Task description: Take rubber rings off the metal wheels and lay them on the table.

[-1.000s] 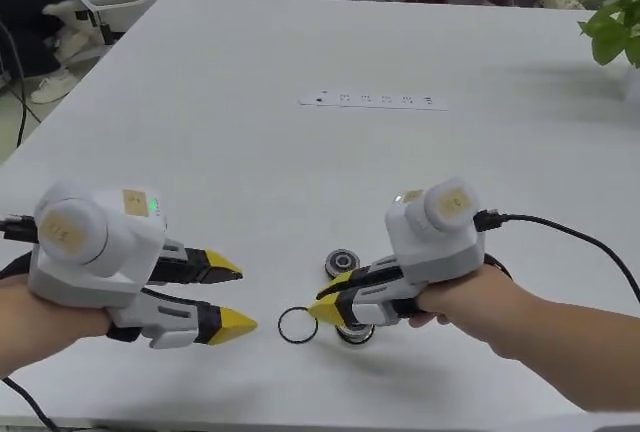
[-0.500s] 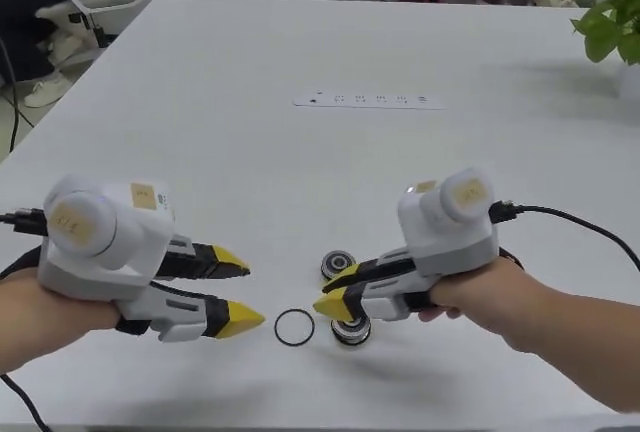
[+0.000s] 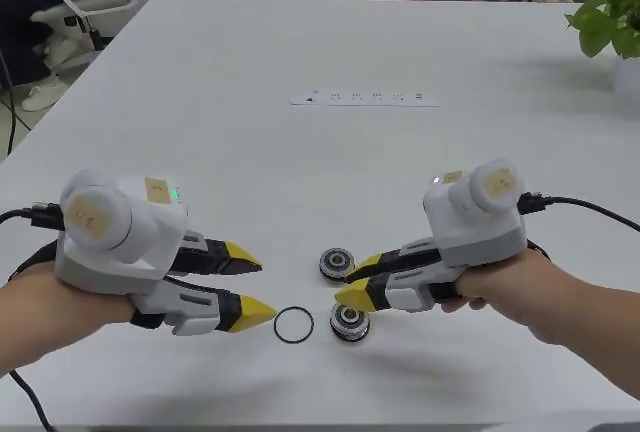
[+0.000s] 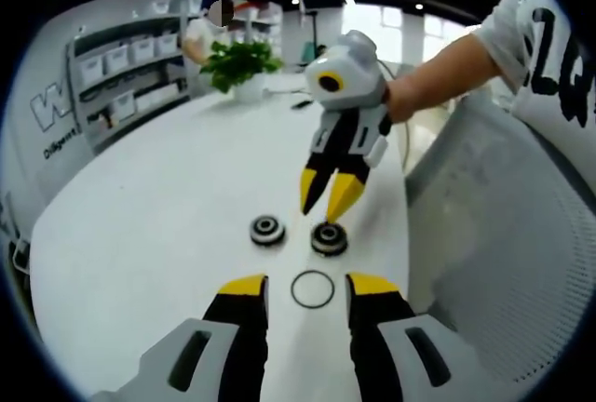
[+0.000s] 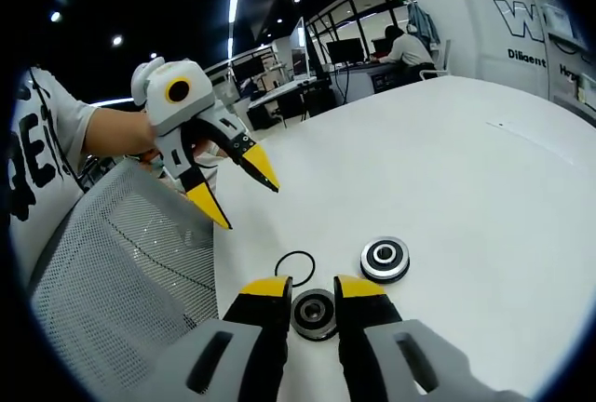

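Both grippers hang just over the white tabletop [image 3: 300, 172], pointing in at each other with the parts between them. The left gripper [image 3: 260, 287] has its yellow-tipped fingers spread wide with nothing in them. In the left gripper view, one loose black rubber ring [image 4: 312, 288] lies flat on the tabletop right in front of those fingers, lined up with the gap. It isn't touching either wheel.

The right gripper [image 3: 346, 285] has its fingers only a little apart, angled down at the near metal wheel [image 3: 349, 322]. In the right gripper view that wheel sits in the gap between the two fingers. In the head view and the left gripper view, though, the tips look like they're just above it, so I'd say open and not gripping. The near wheel lies flat just beside the loose ring, on the right gripper's side.

The second metal wheel [image 3: 337, 263] lies flat a bit farther from the person, close to the first but apart from it. It has a dark outer band, but I honestly can't tell whether that's a ring on it.

Farther back on the tabletop there's a white power strip [image 3: 364, 99]. A green plant [image 3: 605, 12] stands at the far right corner.
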Tool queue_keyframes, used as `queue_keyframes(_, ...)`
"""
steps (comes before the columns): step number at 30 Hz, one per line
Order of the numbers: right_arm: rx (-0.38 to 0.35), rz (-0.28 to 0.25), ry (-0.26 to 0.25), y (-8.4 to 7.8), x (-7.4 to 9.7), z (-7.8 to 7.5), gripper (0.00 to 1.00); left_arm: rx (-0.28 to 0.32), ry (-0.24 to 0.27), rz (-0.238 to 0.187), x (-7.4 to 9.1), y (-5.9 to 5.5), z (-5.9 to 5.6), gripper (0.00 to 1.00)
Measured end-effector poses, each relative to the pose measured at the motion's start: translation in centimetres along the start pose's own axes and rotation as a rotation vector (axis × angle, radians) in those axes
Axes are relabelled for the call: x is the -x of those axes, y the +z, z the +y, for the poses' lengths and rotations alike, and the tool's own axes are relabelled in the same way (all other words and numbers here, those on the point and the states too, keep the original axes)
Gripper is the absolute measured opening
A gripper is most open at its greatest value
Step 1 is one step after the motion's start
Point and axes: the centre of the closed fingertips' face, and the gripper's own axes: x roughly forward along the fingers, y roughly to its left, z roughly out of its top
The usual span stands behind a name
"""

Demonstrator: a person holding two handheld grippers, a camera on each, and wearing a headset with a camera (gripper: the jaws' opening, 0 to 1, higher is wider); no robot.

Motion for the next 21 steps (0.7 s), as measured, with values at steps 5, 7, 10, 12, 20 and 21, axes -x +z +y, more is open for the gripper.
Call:
queue_keyframes(5, -0.007, 0.000, -0.009, -0.6, 0.8, -0.4, 0.15, -0.012, -0.008, 0.006, -0.6, 0.3, 0.0, 0.33)
queue_keyframes(7, -0.012, 0.002, -0.015, -0.9, 1.0, -0.7, 0.15, -0.014, -0.012, 0.003, -0.9, 0.5, -0.1, 0.33)
queue_keyframes(10, -0.020, 0.002, -0.019, -1.2, 1.2, -0.8, 0.15, -0.018, -0.020, 0.001, -1.3, 0.8, -0.2, 0.33)
queue_keyframes(12, -0.023, 0.001, -0.020, -1.4, 1.3, -1.0, 0.15, -0.021, -0.026, 0.002, -1.6, 0.9, -0.4, 0.33)
queue_keyframes(20, -0.037, 0.000, -0.023, -2.0, 1.6, -0.9, 0.16, -0.021, -0.045, 0.011, -2.7, 0.7, -0.8, 0.33)
queue_keyframes(21, -0.038, 0.000, -0.021, -2.1, 1.6, -0.9, 0.16, -0.021, -0.048, 0.013, -2.8, 0.7, -0.9, 0.33)
